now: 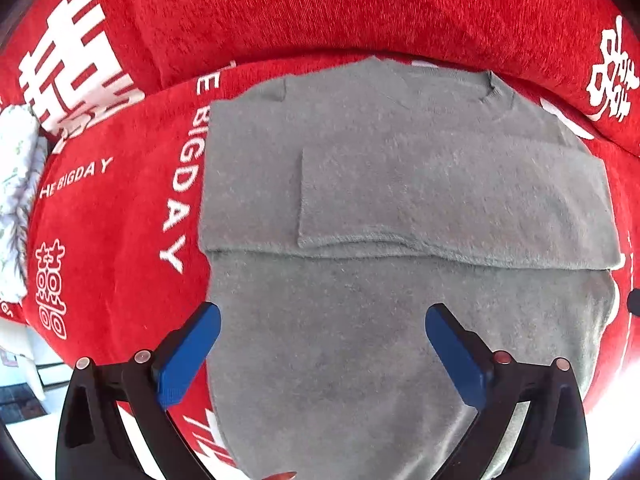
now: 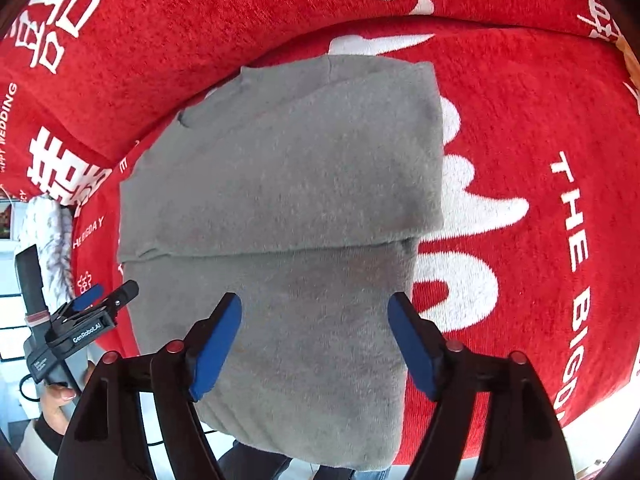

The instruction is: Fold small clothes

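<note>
A grey knitted sweater point(image 1: 400, 168) lies flat on a red sofa cover point(image 1: 120, 240), collar toward the back cushion. Its sleeves are folded across the chest, making a straight fold edge across the middle. The hem end drapes over the seat's front edge point(image 2: 304, 420). My left gripper point(image 1: 320, 316) hangs open above the sweater's lower half, blue pads point(image 1: 188, 356) wide apart with nothing between them. My right gripper point(image 2: 316, 304) is open too, over the same lower part of the sweater point(image 2: 288, 184), holding nothing. In the right wrist view the left gripper point(image 2: 114, 290) shows at the sweater's left edge.
The red back cushion point(image 1: 320, 8) with white lettering rises behind the sweater. A white floral fabric point(image 1: 16, 184) lies at the seat's left end. A person's hand point(image 2: 60, 396) holds the left gripper's handle. Below the seat's front edge, legs and floor show.
</note>
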The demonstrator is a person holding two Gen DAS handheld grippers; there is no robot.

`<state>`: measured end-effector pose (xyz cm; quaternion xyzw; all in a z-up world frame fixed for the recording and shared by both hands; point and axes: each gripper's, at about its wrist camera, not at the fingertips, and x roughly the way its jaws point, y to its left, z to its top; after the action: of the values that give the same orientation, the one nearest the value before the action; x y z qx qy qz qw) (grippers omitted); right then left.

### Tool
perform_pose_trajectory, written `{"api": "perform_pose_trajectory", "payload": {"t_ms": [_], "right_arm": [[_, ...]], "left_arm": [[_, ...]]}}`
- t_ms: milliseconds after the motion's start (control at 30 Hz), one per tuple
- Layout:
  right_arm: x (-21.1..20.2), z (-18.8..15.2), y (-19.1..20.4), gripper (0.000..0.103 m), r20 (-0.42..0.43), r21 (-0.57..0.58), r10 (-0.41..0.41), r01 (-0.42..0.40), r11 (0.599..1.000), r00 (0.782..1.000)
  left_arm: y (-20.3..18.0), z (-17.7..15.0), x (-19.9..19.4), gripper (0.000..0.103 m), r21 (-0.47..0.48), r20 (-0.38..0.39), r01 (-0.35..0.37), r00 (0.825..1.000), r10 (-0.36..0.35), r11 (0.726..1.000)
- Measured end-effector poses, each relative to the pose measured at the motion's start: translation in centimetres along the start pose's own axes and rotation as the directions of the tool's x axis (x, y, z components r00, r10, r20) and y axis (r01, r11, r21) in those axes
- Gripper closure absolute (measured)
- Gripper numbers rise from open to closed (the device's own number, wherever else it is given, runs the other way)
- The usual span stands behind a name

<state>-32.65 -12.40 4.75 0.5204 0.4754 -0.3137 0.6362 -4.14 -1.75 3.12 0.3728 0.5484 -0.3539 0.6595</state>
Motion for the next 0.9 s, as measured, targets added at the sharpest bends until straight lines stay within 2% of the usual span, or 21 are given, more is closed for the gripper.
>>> {"api": "perform_pose_trajectory", "payload": {"t_ms": [200,500,900], "right_arm": [[-0.3,-1.1,-0.5,0.024,-0.018,-0.008,0.016,-0.016,1.000,1.000],[-0.7,-1.7,-1.2,0.024,-0.043,-0.003,0.039,-0.039,0.999,0.998],[0.4,-3.8,-0.5,0.024,-0.084,-0.008,0.050,-0.051,0.999,0.995]], "left_arm": [[-0.6,-0.9,-0.8,0.000,-0.017,0.008,-0.058,0.998,0.059,0.998],[-1.6,-3.1,-1.1,0.000,-0.024,-0.020,-0.003,1.000,0.003,1.000],[-0.9,-6.1,-1.1,0.000,-0.044,-0.051,0.009,0.999,-0.011,0.999]]}}
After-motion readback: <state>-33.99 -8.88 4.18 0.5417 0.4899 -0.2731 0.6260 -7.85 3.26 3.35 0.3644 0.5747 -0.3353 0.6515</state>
